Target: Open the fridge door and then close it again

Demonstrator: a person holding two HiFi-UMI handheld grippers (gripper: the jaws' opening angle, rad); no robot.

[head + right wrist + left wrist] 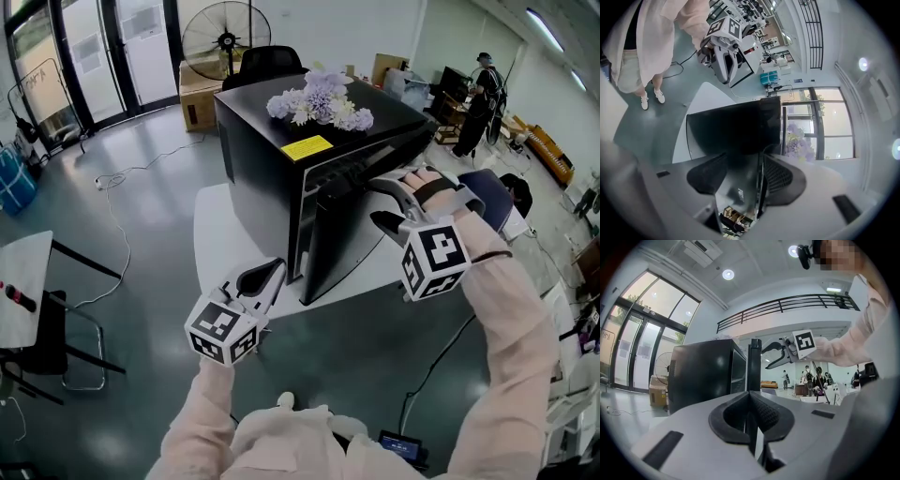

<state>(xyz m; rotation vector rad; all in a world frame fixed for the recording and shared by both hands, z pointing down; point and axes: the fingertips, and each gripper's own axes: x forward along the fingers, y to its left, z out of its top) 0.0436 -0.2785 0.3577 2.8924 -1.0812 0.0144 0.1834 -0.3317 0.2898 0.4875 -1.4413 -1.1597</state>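
**Fridge door ajar, right gripper astride its edge**

The boxy black mini fridge (258,141) stands on a white table (216,234), with a bunch of pale purple flowers (323,101) on top. Its black door (333,244) is swung partway out. The right gripper (375,202) has its jaws wide, with the door's upper edge between them, close to one pad. The left gripper (272,274), jaws together and empty, hovers near the door's lower corner, apart from it.

Fridge (258,173) interior hidden behind door (333,234); yellow label (307,147) print too small to read.
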